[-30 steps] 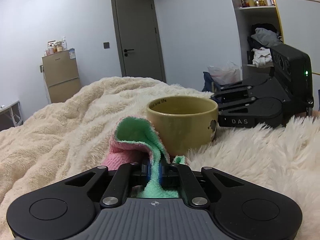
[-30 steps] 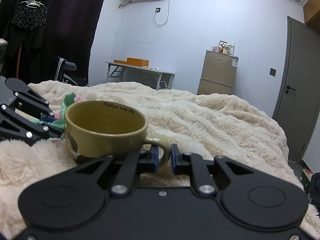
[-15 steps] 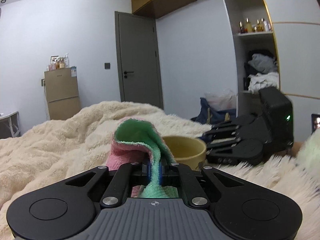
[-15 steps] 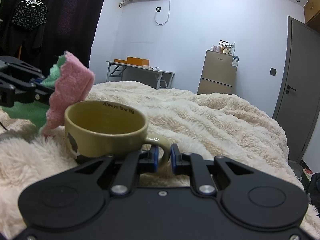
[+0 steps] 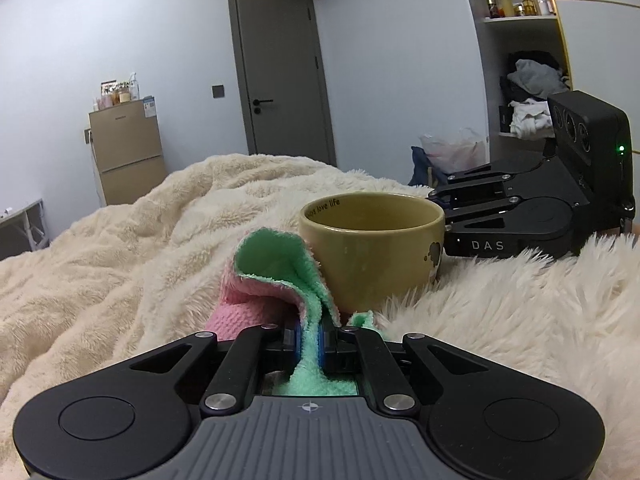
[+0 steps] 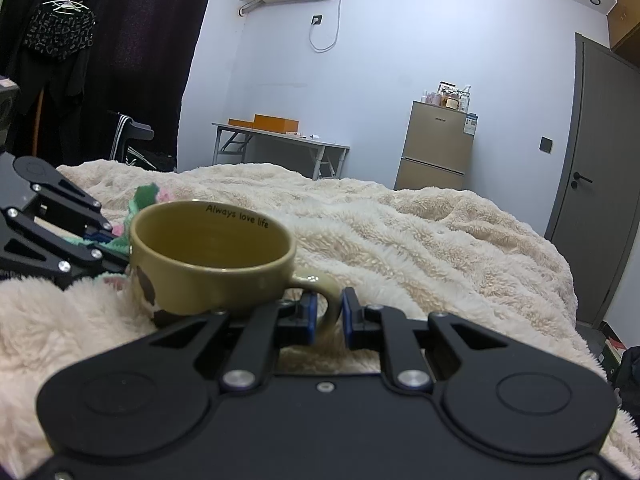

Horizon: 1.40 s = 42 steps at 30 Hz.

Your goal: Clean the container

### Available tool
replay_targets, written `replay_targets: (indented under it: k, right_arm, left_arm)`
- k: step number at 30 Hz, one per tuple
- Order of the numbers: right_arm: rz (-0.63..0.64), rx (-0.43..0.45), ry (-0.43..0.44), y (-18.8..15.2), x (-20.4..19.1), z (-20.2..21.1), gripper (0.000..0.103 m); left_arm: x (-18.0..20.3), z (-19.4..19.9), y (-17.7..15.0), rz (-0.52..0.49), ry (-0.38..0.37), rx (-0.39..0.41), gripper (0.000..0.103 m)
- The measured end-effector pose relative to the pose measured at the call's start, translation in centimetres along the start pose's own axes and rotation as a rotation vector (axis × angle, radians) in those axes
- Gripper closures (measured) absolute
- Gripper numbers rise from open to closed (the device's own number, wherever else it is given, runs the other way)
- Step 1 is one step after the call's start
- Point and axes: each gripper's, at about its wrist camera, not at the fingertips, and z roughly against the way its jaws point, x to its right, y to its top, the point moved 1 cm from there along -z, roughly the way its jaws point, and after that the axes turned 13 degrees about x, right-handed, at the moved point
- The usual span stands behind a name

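A mustard-yellow mug (image 5: 372, 248) stands upright on the fluffy cream blanket (image 5: 140, 248); it also shows in the right wrist view (image 6: 208, 260). My left gripper (image 5: 310, 338) is shut on a pink and green cloth (image 5: 280, 276), low on the blanket just left of the mug. The cloth (image 6: 144, 200) peeks out behind the mug in the right wrist view. My right gripper (image 6: 328, 316) is shut on the mug's handle (image 6: 324, 292). Each gripper shows in the other's view: the right (image 5: 532, 216), the left (image 6: 48, 232).
The blanket covers a bed (image 6: 400, 240). A small fridge (image 5: 128, 152), a grey door (image 5: 280, 72) and shelves with clothes (image 5: 528, 80) stand behind. A desk (image 6: 280, 144) and hanging clothes (image 6: 60, 36) are at the far side.
My left gripper, which had lifted the cloth above the mug's rim half a second ago, has come back down beside the mug. The right gripper and mug have not moved.
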Motion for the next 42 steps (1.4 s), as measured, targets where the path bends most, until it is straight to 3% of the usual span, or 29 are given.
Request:
replay_targets:
  k: [5,8,13,20,42]
  right_arm:
    - [0.003,0.000,0.001,0.0,0.5,-0.6,0.089]
    - [0.003,-0.001,0.001,0.0,0.6,-0.9,0.089]
    - [0.005,-0.002,0.002,0.0,1.2,-1.9,0.089]
    - [0.011,0.000,0.001,-0.2,0.9,-2.4,0.089]
    - [0.009,0.004,0.002,-0.7,-1.0,-0.2,0.089]
  left_arm:
    - [-0.7,1.4,1.3,0.066,0.010,0.103,0.098]
    - [-0.5,1.5,1.9,0.048,0.012,0.109,0.099]
    - [-0.4,1.3,1.7,0.052,0.008,0.088,0.100]
    - [0.3,-0.5,-0.3,0.028,0.006,-0.003,0.100]
    - [0.7,-1.1,-0.9,0.013,0.010,-0.005,0.100]
